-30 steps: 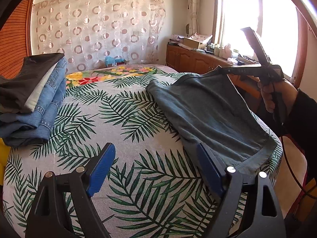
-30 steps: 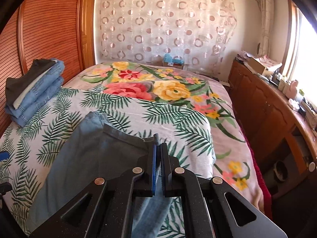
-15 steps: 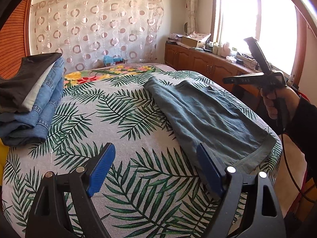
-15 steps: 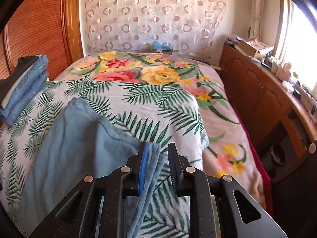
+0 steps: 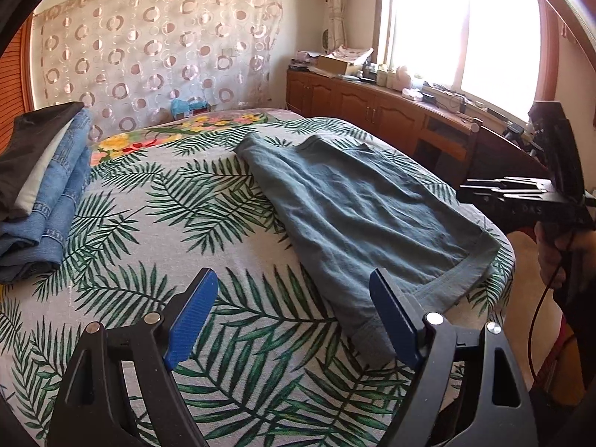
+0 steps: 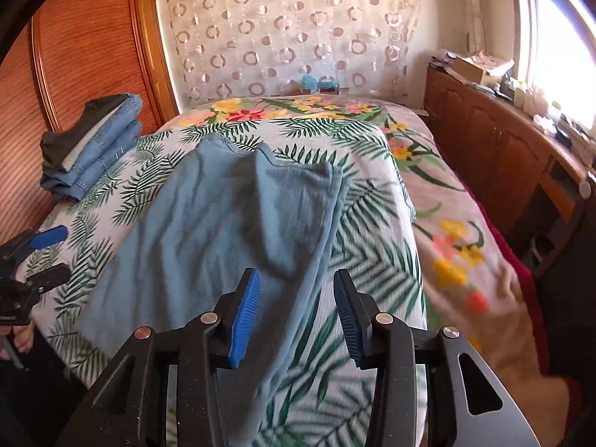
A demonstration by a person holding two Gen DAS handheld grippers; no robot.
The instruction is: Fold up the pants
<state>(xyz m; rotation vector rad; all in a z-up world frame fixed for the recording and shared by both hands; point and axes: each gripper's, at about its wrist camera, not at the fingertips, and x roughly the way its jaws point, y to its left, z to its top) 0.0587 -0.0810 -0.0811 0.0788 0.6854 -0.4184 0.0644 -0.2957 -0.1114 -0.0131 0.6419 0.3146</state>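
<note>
Grey-blue pants (image 5: 354,205) lie folded flat on the palm-print bedspread (image 5: 167,223), their hem toward me. In the left wrist view my left gripper (image 5: 294,298) hovers open over the bedspread, its right pad beside the pants' near corner and not touching it. My right gripper (image 5: 473,188) hangs off the bed's right side, held by a hand. In the right wrist view the right gripper (image 6: 296,294) has its jaws opening. The pants' (image 6: 208,223) long edge runs below and between them, and the pads do not press on it. The left gripper (image 6: 52,255) shows at the left edge.
A stack of folded jeans and dark clothes (image 5: 44,186) (image 6: 97,141) sits at the bed's left side by a wooden panel (image 6: 74,56). A wooden cabinet (image 6: 503,149) with clutter runs under the window. A narrow floor gap separates it from the bed.
The right gripper opened and let go of the pants' edge, which dropped flat onto the bed. The gripper then drew back toward the bed's side. The left gripper stayed put.
</note>
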